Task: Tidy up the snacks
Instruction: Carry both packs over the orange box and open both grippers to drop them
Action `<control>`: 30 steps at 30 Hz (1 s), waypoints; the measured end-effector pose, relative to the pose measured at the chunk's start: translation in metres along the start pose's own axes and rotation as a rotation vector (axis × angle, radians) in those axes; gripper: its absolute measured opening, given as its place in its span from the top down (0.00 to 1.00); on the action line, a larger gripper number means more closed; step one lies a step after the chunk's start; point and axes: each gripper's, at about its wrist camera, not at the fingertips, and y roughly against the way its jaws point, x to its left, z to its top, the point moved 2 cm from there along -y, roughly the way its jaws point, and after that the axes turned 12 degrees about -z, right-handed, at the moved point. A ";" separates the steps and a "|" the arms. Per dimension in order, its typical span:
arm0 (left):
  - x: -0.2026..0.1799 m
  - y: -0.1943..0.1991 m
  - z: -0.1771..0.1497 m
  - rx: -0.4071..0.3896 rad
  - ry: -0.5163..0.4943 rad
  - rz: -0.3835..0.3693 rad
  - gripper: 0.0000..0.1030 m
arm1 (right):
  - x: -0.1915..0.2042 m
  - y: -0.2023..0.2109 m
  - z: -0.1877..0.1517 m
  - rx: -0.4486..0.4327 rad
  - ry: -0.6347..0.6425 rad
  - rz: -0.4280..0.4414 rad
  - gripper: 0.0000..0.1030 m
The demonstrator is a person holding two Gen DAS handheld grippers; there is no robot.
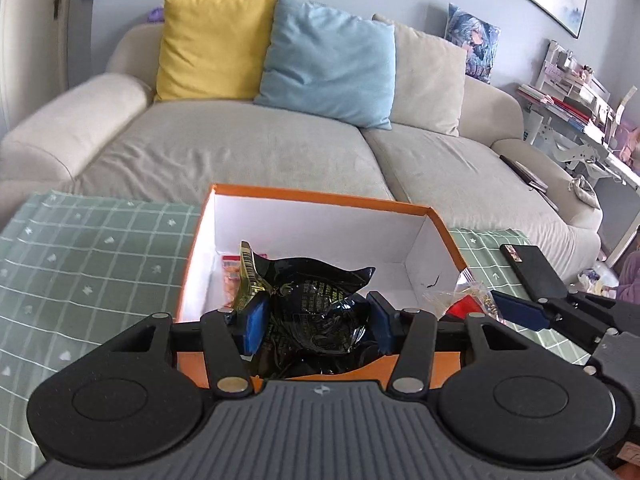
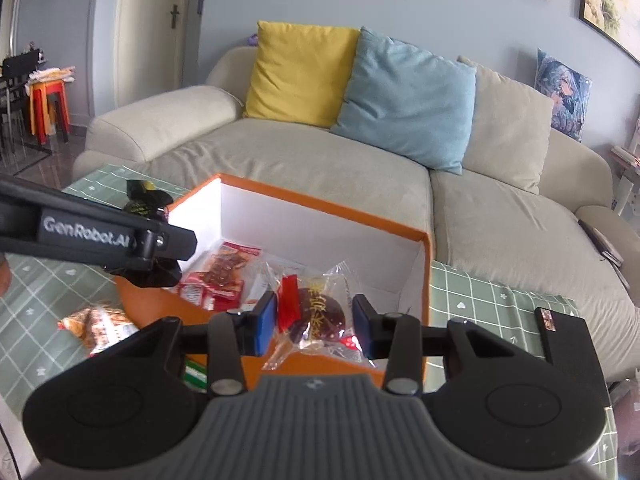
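Under both my tongs sat the green checked tablecloth, beige sofa beyond; left gripper pinched a black snack bag, right gripper squeezed a clear-wrapped pastry, both over the orange box.

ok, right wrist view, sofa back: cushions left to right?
Yellow cushion → light blue cushion → beige cushion → anime-print cushion, all leaning on the sofa back.

Left gripper clamps a black packet over the box; right gripper clamps a clear-wrapped snack there too.
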 end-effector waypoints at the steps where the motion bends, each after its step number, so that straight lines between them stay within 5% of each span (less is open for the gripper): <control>1: 0.002 -0.006 0.002 0.013 0.008 -0.003 0.43 | -0.002 -0.008 0.002 0.018 -0.001 0.000 0.62; 18: 0.034 -0.079 -0.001 0.261 0.110 -0.043 0.43 | -0.010 -0.113 0.009 0.314 -0.011 0.105 0.62; 30: 0.037 -0.107 -0.008 0.372 0.132 -0.030 0.43 | -0.011 -0.144 0.000 0.466 -0.061 0.123 0.61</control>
